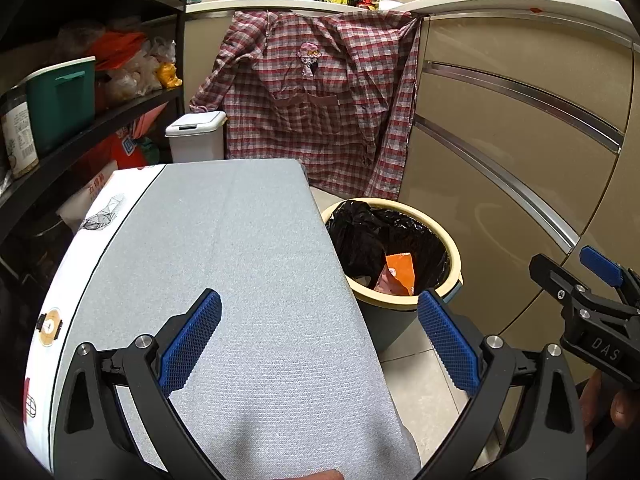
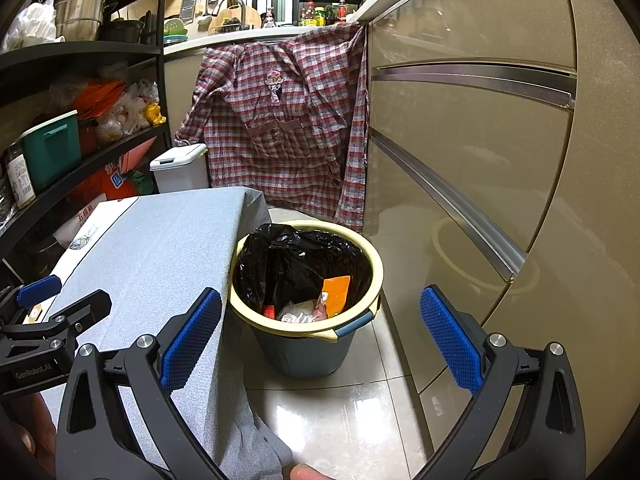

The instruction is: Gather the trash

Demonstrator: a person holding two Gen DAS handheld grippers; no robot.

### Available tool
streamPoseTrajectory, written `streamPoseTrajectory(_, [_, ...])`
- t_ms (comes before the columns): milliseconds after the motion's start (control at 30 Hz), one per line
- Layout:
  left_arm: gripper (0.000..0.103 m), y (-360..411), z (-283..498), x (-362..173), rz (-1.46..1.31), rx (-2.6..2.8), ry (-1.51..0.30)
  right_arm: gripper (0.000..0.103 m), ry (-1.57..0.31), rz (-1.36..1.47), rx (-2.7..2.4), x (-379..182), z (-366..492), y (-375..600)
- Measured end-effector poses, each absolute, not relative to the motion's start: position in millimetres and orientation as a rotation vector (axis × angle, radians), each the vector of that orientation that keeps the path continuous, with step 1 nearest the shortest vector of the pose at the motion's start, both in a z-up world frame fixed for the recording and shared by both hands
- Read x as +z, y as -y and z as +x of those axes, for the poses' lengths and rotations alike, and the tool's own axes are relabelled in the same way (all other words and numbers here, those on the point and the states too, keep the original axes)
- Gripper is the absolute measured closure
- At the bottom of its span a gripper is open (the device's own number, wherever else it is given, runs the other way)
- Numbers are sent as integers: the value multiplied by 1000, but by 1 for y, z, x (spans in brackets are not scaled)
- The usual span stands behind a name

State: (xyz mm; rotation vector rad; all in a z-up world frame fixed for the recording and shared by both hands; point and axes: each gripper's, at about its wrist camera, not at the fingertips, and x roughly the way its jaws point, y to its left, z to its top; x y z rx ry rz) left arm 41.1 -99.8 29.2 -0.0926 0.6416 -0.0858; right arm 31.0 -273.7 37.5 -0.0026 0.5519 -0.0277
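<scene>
A round bin point(image 2: 308, 354) with a cream rim and a black liner stands on the tiled floor, right of a grey cloth-covered table point(image 1: 240, 280). Inside the bin point(image 1: 400, 312) lie an orange wrapper point(image 2: 336, 288), a red scrap and pale crumpled wrappers point(image 2: 298, 312). My left gripper point(image 1: 320, 344) hovers open over the table's near right part, nothing between its blue pads. My right gripper point(image 2: 320, 340) is open and empty, in front of the bin at about rim height. The right gripper point(image 1: 580, 280) also shows at the right edge of the left wrist view.
Beige cabinet drawers point(image 2: 480, 140) with metal rails line the right side. A plaid shirt point(image 2: 288, 120) hangs from the counter behind the bin. A black shelf rack point(image 2: 80, 120) with a green box and bags fills the left. A small white lidded bin point(image 2: 180, 168) stands beyond the table.
</scene>
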Motion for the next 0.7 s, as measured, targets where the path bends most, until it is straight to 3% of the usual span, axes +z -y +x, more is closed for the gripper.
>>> streamPoseTrajectory(700, [8, 99, 40, 27, -94, -77, -642, 5, -553, -2, -27, 37, 31, 274])
